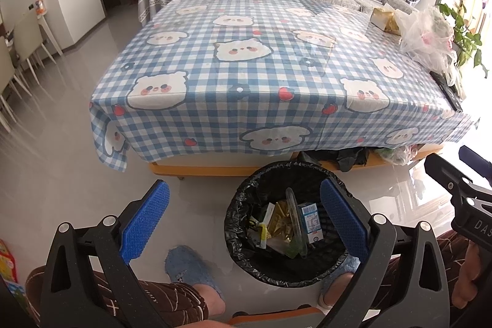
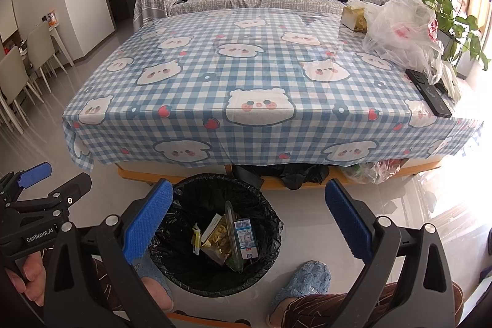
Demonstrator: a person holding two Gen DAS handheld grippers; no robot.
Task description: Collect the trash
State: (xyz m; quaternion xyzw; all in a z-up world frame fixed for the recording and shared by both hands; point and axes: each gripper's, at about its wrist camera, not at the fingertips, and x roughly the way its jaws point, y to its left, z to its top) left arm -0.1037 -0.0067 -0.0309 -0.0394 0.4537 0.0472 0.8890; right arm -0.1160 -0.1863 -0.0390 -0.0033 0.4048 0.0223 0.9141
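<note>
A round bin with a black liner [image 1: 243,205] [image 2: 273,220] stands on the floor in front of the low table. Inside it lie a blue-and-white carton [image 1: 311,220] [image 2: 245,239], gold wrappers [image 1: 281,223] [image 2: 220,242] and a clear plastic piece. My left gripper [image 1: 244,220] hangs open over the bin's left rim with nothing between its blue pads. My right gripper [image 2: 249,220] is open too, above the bin's right side, and holds nothing. Each gripper shows at the edge of the other's view.
The table under a blue checked cloth [image 1: 261,66] [image 2: 246,76] carries clear plastic bags [image 2: 402,29], a tissue box [image 2: 353,16] and a black remote [image 2: 427,92] at its right. Dark bags sit on the shelf beneath. A person's slippered feet [image 1: 190,269] [image 2: 304,278] flank the bin. A sofa with clothes stands behind.
</note>
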